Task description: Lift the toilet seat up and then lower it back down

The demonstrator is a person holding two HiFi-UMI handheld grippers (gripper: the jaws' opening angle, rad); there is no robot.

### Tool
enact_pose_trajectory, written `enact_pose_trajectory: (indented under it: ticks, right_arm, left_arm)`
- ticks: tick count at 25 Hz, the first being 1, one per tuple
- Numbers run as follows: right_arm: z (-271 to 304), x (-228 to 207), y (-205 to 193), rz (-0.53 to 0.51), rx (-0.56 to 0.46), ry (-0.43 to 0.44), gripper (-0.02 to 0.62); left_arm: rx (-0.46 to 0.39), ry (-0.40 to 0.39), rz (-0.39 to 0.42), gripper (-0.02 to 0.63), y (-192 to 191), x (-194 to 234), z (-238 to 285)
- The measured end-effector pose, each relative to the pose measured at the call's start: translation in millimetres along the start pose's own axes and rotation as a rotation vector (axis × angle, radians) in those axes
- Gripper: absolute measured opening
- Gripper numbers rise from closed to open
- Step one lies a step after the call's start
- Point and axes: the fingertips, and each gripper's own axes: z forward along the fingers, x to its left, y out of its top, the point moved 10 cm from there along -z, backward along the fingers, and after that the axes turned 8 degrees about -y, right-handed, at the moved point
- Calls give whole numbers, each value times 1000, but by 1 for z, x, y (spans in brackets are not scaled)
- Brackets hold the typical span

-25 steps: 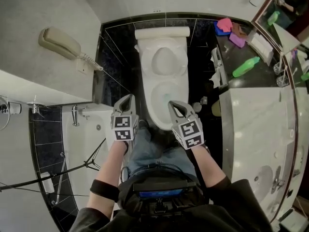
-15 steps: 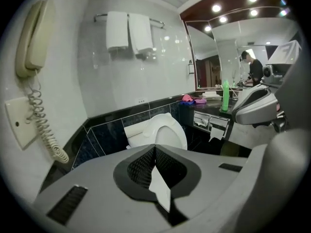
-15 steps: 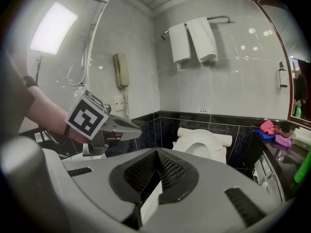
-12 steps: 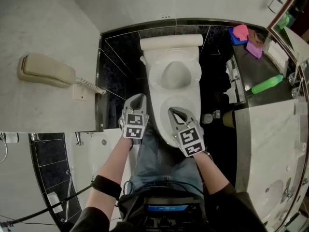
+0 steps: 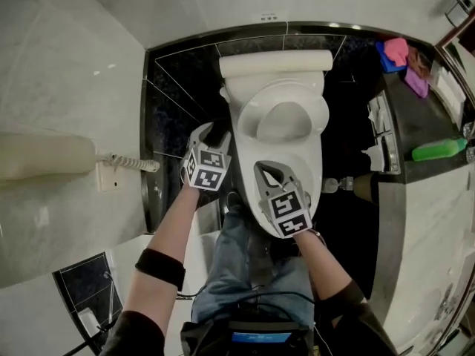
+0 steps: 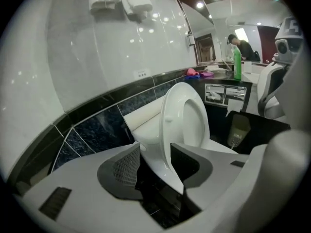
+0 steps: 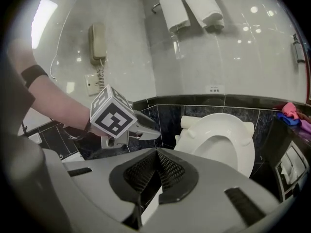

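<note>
The white toilet seat (image 5: 320, 116) stands raised against the tank (image 5: 274, 64), above the open bowl (image 5: 297, 165). My left gripper (image 5: 217, 130) is at the seat's left edge. In the left gripper view its jaws (image 6: 155, 164) are opening, and the seat's rim (image 6: 167, 130) runs between the pads without being pressed. My right gripper (image 5: 266, 167) hovers over the front of the bowl, shut with nothing in it. The right gripper view shows its pads (image 7: 156, 166) meeting, the seat (image 7: 243, 144) ahead to the right and the left gripper (image 7: 146, 129) ahead to the left.
A wall phone (image 5: 44, 154) hangs on the left wall. A dark counter at the right carries a green bottle (image 5: 439, 149) and a pink cloth (image 5: 397, 50). Folded towels (image 7: 192, 6) hang high on the back wall. The person's jeans-clad legs (image 5: 245, 265) stand before the bowl.
Both grippers have moved forward toward the toilet. The left one has come up to the raised seat's left edge. The seat itself stays upright.
</note>
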Motion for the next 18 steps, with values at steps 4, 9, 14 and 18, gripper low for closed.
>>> enact_pose_trajectory:
  ticks: [4,9,14,18]
  right_arm:
    - [40,-11,-5,15,18,3,0]
    - [73,-19,-15,18,33,20,0]
    - [100,-21,-25,25,47,42,0]
    - [120,-22,-31,32,55,55,0]
  left_arm:
    - [41,-17,63,233,-3,21,43]
    - [66,-46,99,277,-13,43,87]
    - [90,-69,150,298,-25,64,123]
    - [140,-86,268,298,-33,77,151]
